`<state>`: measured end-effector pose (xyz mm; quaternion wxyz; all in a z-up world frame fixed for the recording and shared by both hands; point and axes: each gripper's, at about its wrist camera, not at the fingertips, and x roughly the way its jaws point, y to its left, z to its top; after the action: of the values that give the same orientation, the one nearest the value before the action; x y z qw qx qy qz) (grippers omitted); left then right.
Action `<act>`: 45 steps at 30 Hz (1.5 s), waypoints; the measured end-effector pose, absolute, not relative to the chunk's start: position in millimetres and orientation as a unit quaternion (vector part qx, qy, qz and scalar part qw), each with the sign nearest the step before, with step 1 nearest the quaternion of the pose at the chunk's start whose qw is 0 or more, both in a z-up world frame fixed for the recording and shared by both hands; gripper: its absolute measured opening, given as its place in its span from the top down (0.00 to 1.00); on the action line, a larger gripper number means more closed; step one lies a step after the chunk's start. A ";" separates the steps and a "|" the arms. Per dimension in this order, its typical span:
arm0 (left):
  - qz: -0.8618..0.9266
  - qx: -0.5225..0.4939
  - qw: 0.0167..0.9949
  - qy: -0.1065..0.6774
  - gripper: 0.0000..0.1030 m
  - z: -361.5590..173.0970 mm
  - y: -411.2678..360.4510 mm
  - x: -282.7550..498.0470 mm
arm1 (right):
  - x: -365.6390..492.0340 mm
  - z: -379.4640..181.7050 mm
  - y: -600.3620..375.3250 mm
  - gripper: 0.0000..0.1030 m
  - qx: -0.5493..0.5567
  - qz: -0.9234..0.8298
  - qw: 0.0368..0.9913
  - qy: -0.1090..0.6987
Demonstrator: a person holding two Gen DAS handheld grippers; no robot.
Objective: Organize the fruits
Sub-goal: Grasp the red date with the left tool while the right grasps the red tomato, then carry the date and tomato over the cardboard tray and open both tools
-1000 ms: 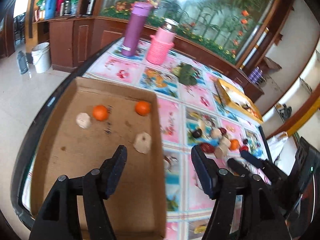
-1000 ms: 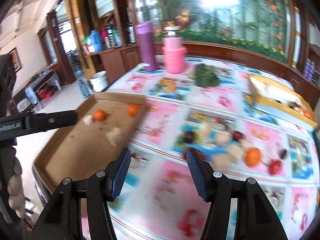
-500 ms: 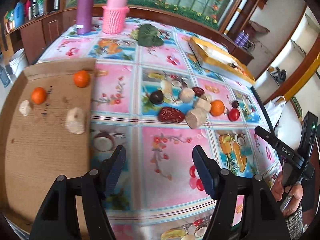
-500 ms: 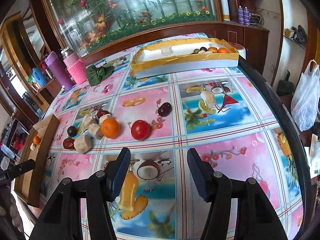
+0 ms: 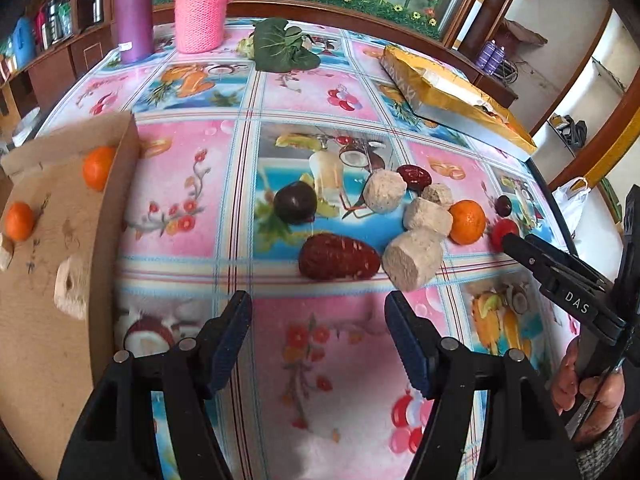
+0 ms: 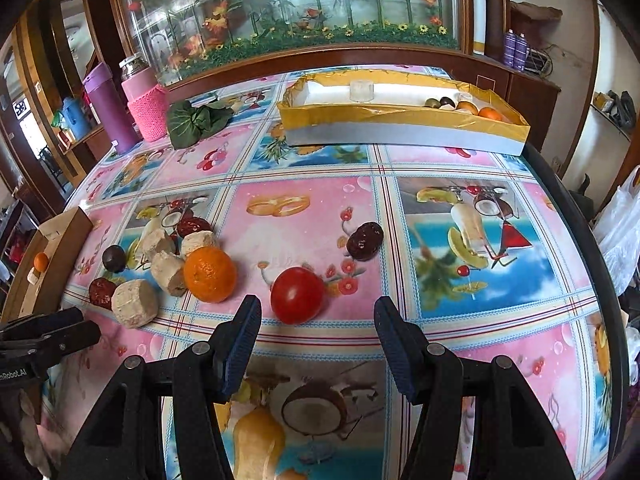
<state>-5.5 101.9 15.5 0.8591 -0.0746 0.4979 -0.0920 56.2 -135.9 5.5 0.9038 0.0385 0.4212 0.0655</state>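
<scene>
1 tomato (image 6: 297, 295), 4 beige chunks (image 6: 134, 302), 3 oranges (image 6: 209, 274)

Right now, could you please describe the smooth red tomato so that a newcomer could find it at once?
Start at the long gold-rimmed box at the table's far edge, then come toward the open right gripper. Just ahead of its fingers lies the smooth red tomato, right of the pitted orange; it is the only glossy bright-red round fruit there.

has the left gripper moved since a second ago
Yes. The left gripper was over the cardboard tray; it has swung right and now sits over the tablecloth facing the big red date.
</scene>
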 end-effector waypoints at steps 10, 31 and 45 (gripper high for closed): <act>-0.079 -0.025 0.880 0.467 0.59 12.9 85.4 1.2 | 69.3 -2.3 -132.9 0.54 0.026 0.060 0.902 0.426; -0.028 -0.211 0.885 0.415 0.59 51.3 219.3 -101.4 | 14.1 42.3 -85.3 0.69 0.029 0.122 0.909 0.397; 0.112 -0.247 0.886 0.375 0.58 50.2 338.2 -133.7 | -23.0 54.9 106.9 0.68 -0.046 0.288 0.873 0.391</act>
<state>-133.7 338.2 50.2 0.8862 -0.2475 0.3753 0.1119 -23.0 106.9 54.9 0.8729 -0.0460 0.3912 0.2879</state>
